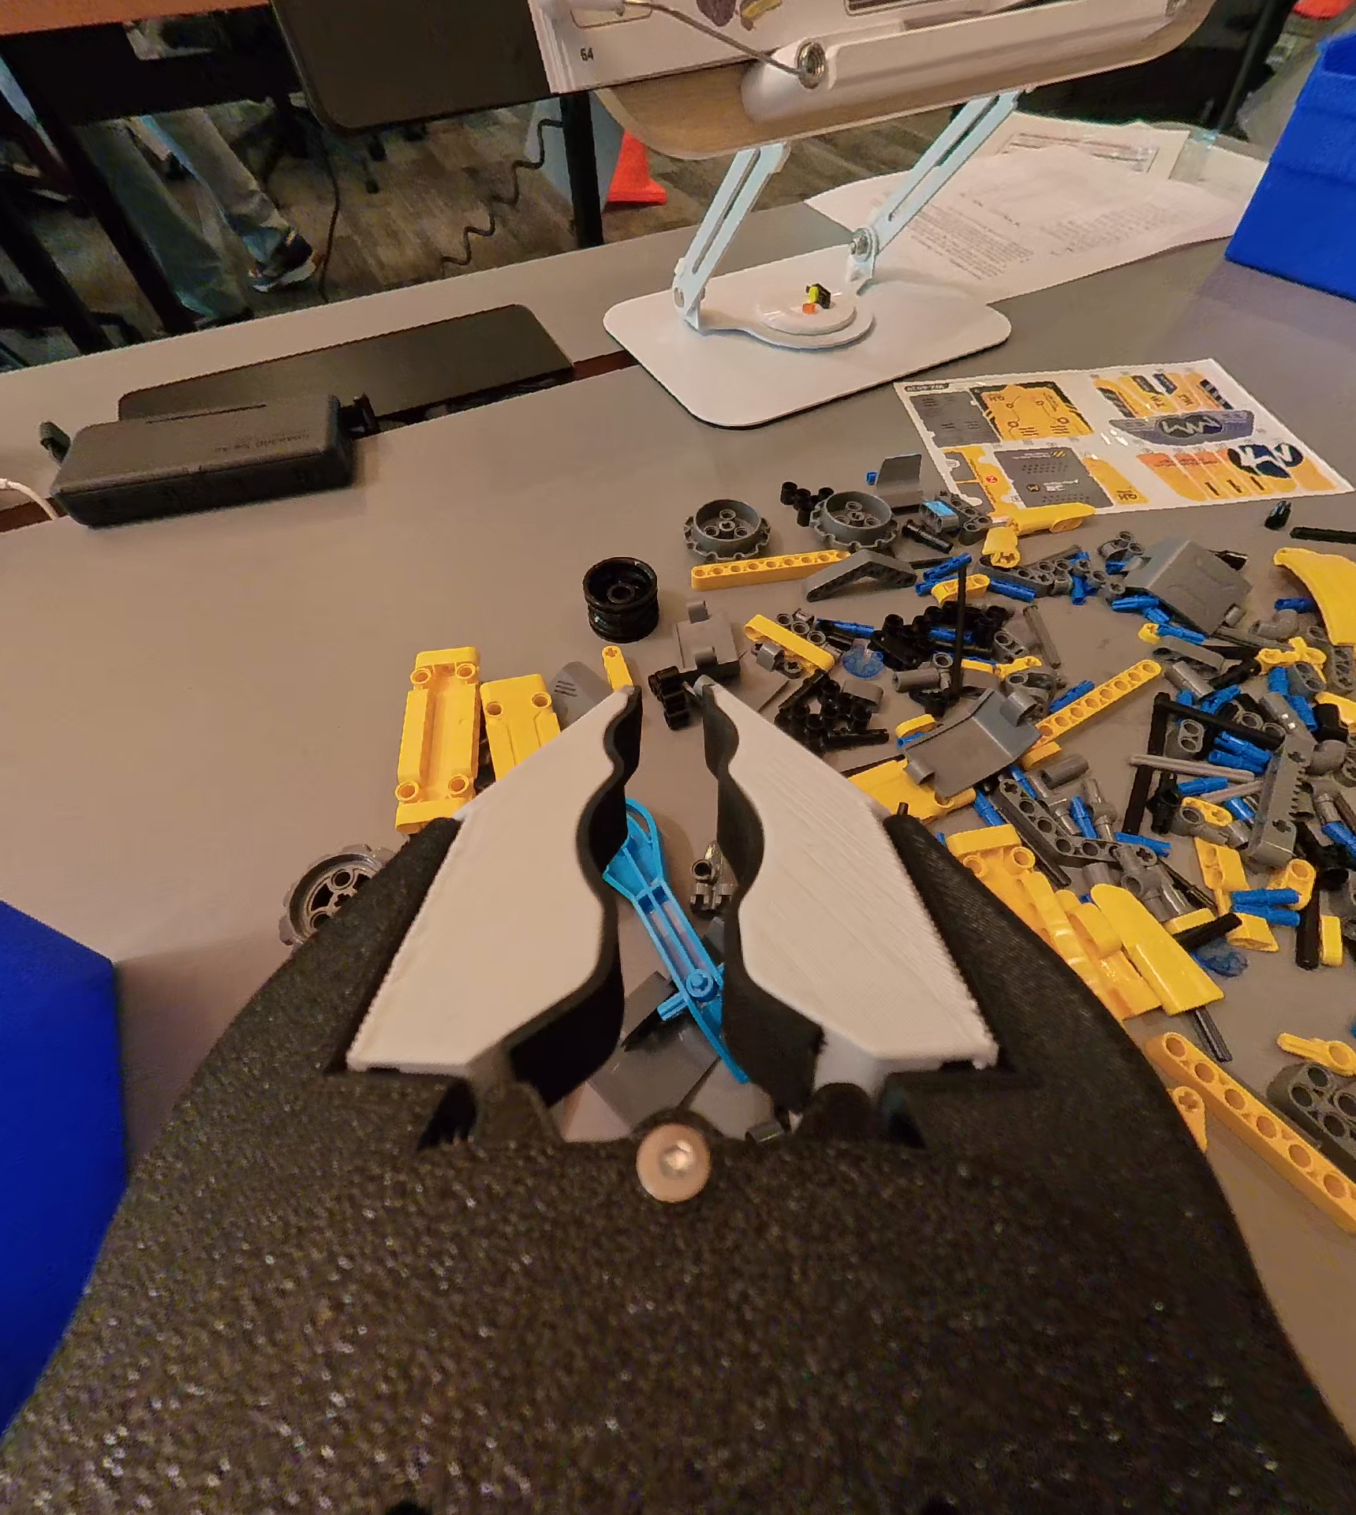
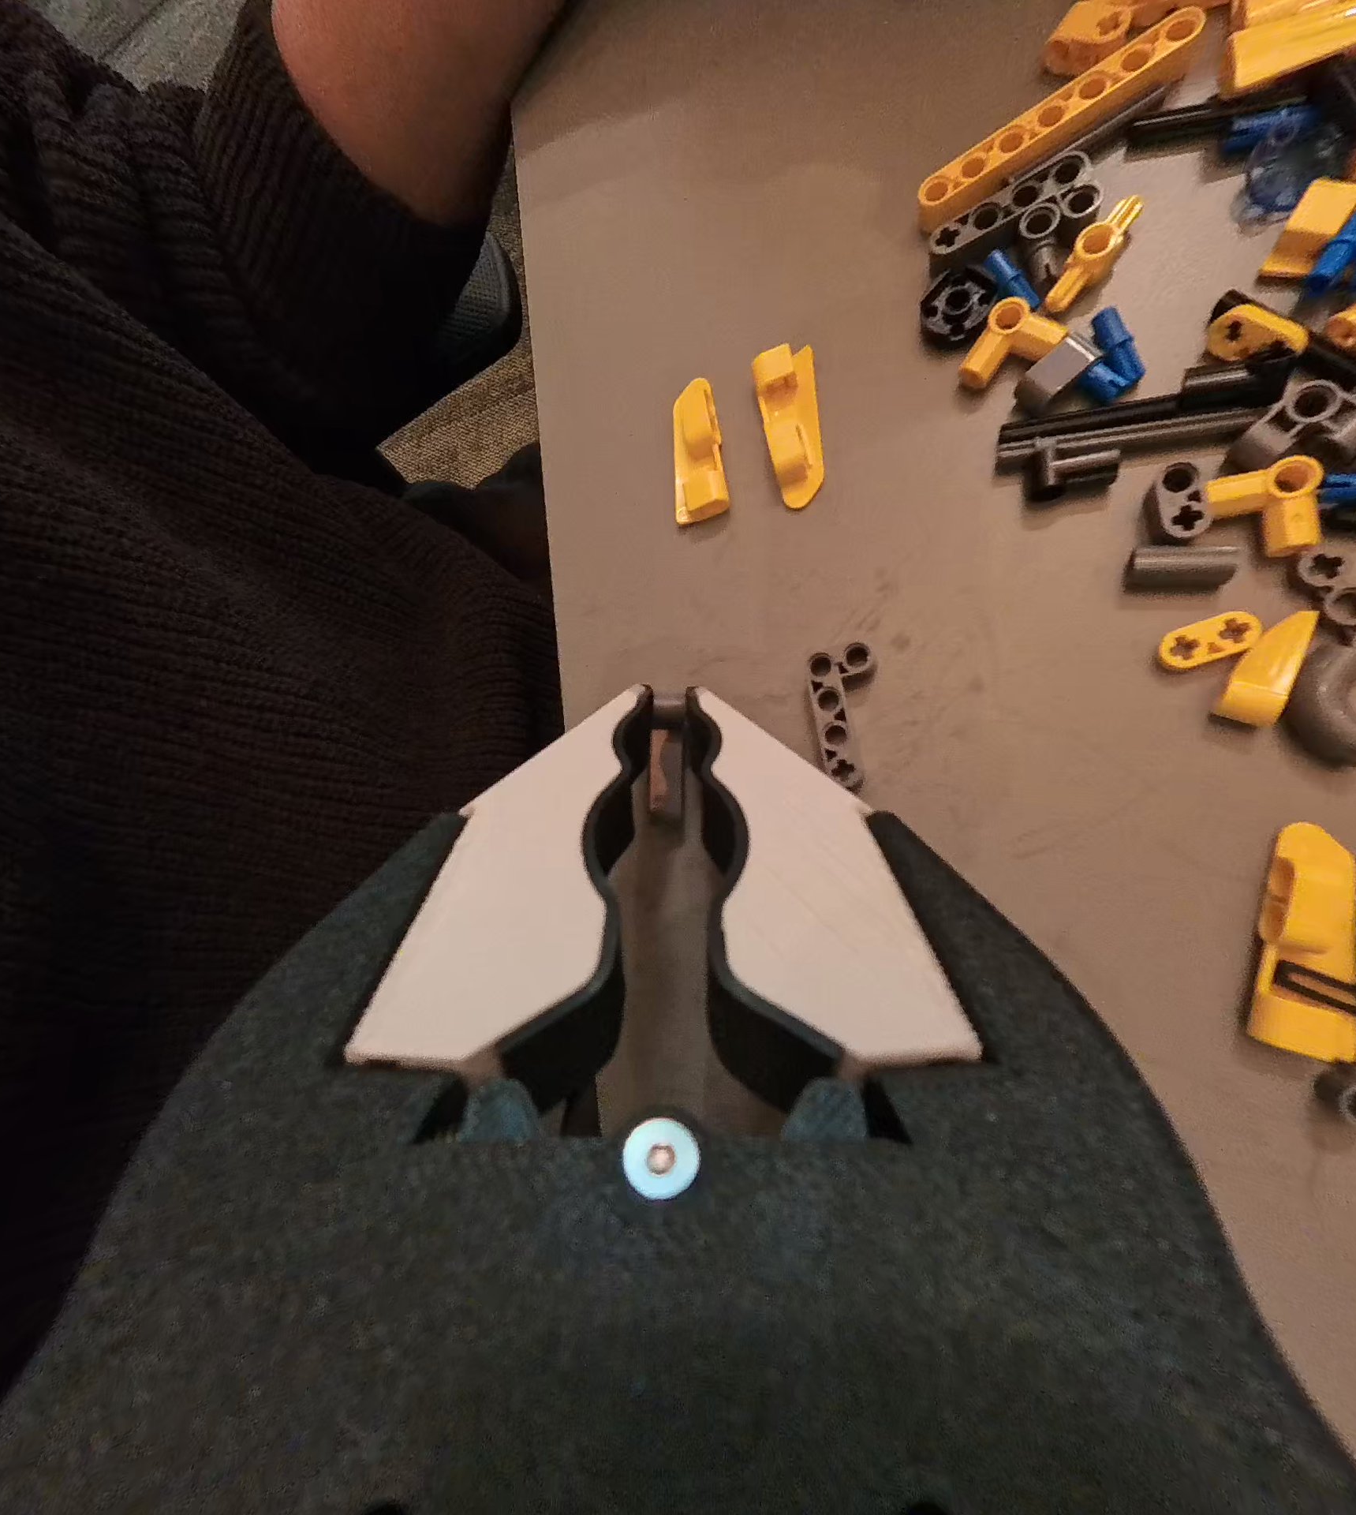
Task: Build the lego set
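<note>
Left hand-held gripper (image 1: 670, 697) slightly parted over blue strut (image 1: 662, 918), grey table (image 1: 330, 615) — scattered brick pieces (image 1: 1109, 738) right

Yellow, blue, black and grey building pieces (image 1: 1068, 738) litter a grey table (image 1: 248, 697); at upper right, a yellow-and-grey sticker sheet (image 1: 1109, 443) and blue bin (image 1: 1346, 164). The left gripper (image 1: 670, 697) shows pale grey fingers, black-edged, on a speckled black body.
</note>
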The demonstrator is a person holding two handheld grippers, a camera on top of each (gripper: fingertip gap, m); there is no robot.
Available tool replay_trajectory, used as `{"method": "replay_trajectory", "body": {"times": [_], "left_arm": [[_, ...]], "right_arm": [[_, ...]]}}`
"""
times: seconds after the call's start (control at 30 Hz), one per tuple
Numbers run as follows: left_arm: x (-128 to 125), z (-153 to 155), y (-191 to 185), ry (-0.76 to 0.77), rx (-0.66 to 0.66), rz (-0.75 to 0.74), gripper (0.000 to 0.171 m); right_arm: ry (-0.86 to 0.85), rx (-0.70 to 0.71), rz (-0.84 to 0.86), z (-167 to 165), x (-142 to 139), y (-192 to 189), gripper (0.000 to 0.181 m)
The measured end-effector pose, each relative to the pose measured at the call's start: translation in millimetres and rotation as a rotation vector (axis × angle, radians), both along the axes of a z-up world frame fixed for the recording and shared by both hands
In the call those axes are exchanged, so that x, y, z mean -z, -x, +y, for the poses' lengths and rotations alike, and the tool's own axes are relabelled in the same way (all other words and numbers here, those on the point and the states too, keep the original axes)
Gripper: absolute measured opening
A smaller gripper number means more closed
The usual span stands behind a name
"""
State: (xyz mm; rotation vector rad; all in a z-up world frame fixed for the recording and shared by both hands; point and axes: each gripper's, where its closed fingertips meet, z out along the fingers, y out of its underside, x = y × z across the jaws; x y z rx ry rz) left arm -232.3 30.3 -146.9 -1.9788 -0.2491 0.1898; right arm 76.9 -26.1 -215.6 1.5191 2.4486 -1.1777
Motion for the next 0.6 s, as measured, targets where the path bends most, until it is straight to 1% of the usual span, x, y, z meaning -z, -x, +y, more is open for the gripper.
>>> {"method": "replay_trajectory", "body": {"times": [0.23, 0.37, 0.6], "left_arm": [[0.1, 0.0, 0.1, 0.000, 0.000, -0.001, 0.014], [0.2, 0.2, 0.1, 0.002, 0.001, 0.000, 0.014], [0.8, 0.2, 0.3, 0.005, 0.000, 0.002, 0.014]], "right_arm": [[0.018, 0.007, -0.006, 3.8, 0.8, 3.0, 0.011], [-0.036, -0.006, 0.001, 9.9, 3.8, 3.2, 0.015], [-0.055, -0.048, 0.100, 7.0, -13.5, 1.9, 0.015]]}}
